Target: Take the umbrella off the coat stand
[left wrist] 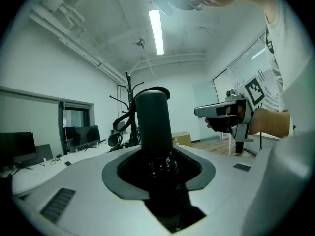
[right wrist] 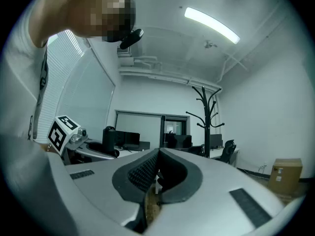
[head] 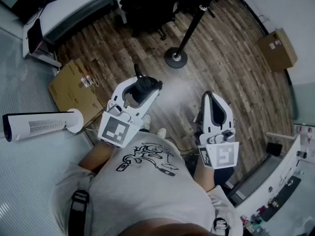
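L tongs (head: 141,92) clamped on folded black umbrella (left wrist: 153,118), held out front, well apart from coat stand (head: 189,31). R tongs (right wrist: 157,170) squeezed together, nothing inside. Umbrella prob light, stiff down middle, cloth soft + slippy; best grab round thick rolled part.

The brown wood-plank floor (head: 231,68) carries the round black base of the coat stand (head: 175,58), a black wheeled office chair (head: 147,9) beyond it, a large brown cardboard box (head: 71,87) at left beside a white tower fan (head: 42,124), and a smaller closed brown cardboard box (head: 277,49) at right.
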### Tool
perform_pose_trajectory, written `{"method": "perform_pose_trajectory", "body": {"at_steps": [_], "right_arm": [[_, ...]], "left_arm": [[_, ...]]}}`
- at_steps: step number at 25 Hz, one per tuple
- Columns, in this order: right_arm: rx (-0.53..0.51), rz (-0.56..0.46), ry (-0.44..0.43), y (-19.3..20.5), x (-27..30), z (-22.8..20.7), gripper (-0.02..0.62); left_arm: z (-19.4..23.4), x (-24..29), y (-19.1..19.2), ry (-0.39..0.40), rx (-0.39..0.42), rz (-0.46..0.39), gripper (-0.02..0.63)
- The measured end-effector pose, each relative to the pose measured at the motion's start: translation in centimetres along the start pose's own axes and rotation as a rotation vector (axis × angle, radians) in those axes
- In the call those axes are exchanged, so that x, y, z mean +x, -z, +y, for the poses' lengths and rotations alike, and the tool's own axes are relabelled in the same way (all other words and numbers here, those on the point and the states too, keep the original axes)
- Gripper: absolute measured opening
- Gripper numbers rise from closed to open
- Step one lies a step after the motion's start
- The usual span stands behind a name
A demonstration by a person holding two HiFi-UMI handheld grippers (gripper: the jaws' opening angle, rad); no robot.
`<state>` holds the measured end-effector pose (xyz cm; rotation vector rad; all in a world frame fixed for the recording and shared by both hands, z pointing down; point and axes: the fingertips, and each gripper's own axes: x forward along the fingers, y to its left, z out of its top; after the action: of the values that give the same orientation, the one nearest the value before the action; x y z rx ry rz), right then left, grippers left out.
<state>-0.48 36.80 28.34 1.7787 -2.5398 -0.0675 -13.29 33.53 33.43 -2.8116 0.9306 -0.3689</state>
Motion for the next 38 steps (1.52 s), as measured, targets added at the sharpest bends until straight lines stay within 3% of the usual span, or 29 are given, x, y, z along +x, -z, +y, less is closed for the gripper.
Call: {"method": "perform_pose_trajectory", "body": {"at_steps": [17, 20, 26, 38], "right_arm": [[0.026, -0.017, 0.005, -0.2, 4.7, 4.7, 0.008], [0.028, -0.007, 0.012, 0.1, 5.3, 4.6, 0.008], [0.036, -0.010, 0.012, 0.3, 6.5, 3.6, 0.008], [0.093, -0.015, 0.006, 2.3, 9.9, -3.1, 0.008]], "left_arm": [[5.6, -3.7, 3.0, -0.002, -0.014, 0.002, 0.189], [6.2, -3.6, 3.8, -0.009, -0.050, 0.012, 0.189], [6.8, -2.0, 3.8, 0.014, -0.021, 0.020, 0.189], [8.8, 5.7, 2.8, 0.022, -0.004, 0.027, 0.189]]}}
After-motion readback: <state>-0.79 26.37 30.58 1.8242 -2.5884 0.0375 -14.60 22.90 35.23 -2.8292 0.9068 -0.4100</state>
